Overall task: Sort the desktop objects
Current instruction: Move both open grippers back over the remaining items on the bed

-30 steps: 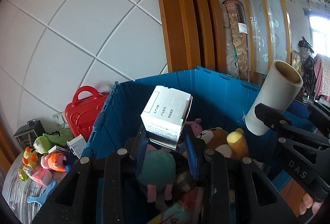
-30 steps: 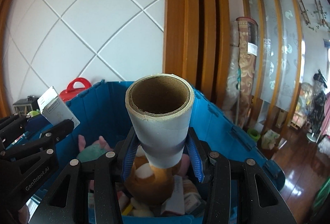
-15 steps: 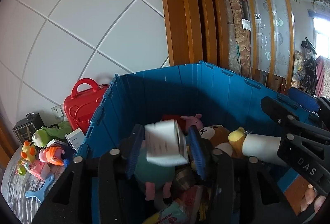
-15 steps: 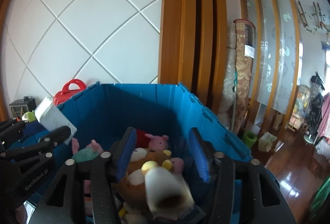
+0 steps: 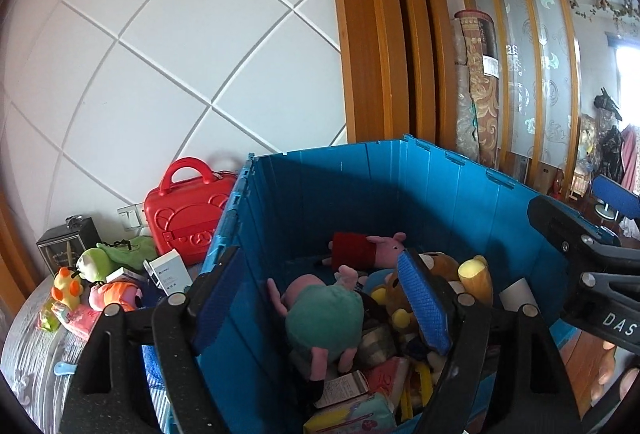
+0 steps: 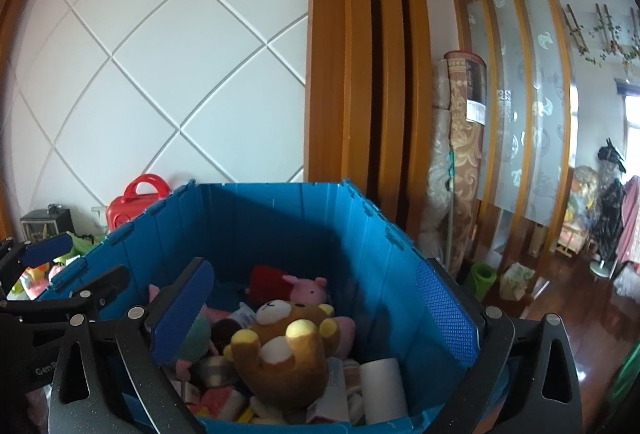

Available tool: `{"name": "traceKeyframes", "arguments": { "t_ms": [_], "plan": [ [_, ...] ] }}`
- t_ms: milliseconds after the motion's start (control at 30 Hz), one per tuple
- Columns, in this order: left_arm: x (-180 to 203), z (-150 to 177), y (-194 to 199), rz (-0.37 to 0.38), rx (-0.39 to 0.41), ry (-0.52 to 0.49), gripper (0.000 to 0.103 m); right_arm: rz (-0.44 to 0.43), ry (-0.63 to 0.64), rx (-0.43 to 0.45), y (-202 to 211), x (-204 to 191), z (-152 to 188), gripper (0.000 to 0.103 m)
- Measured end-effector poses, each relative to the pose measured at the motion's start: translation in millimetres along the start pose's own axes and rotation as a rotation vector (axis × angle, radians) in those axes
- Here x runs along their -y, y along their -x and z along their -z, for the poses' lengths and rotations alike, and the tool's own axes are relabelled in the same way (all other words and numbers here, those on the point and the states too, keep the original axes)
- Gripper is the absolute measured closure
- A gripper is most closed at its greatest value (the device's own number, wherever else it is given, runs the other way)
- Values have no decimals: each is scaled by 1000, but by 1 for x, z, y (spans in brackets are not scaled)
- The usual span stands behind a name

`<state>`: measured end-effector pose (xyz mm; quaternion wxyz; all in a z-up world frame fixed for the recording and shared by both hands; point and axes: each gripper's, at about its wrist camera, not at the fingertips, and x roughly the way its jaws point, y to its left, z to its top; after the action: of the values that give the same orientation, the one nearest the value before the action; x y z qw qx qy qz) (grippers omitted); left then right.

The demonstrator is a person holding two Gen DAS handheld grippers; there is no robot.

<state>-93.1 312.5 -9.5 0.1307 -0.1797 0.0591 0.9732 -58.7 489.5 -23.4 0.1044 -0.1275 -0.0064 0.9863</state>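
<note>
now both grippers have just been opening wide, nothing between their pads: left gripper (image 5: 320, 298), right gripper (image 6: 316, 310). the paper roll (image 6: 383, 386) lies in the blue bin (image 6: 280, 218). it looks light and stiff, so pinch its middle.

Both grippers are black plastic with silver screws, blue textured pads (image 6: 446, 310) and white lettering.
</note>
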Motion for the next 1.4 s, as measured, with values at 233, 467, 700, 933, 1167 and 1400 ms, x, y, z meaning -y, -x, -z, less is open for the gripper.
{"name": "traceKeyframes", "arguments": {
  "t_ms": [233,467,700,933,1167,1400],
  "plan": [
    [-30,7,20,-54,33,48,23,-33,12,5,7,-19,0,0],
    [-80,21,41,-126,41,103,23,-98,25,20,13,-57,-3,0],
    [-143,39,63,-190,49,168,23,-198,77,39,23,-122,-6,0],
    [-214,61,76,-226,18,177,23,-244,115,41,36,-197,0,0],
    [-308,92,82,-277,-48,185,23,-249,129,33,51,-274,5,0],
    [-398,136,64,-355,-179,219,23,-275,148,-58,38,-355,28,0]
  ]
}}
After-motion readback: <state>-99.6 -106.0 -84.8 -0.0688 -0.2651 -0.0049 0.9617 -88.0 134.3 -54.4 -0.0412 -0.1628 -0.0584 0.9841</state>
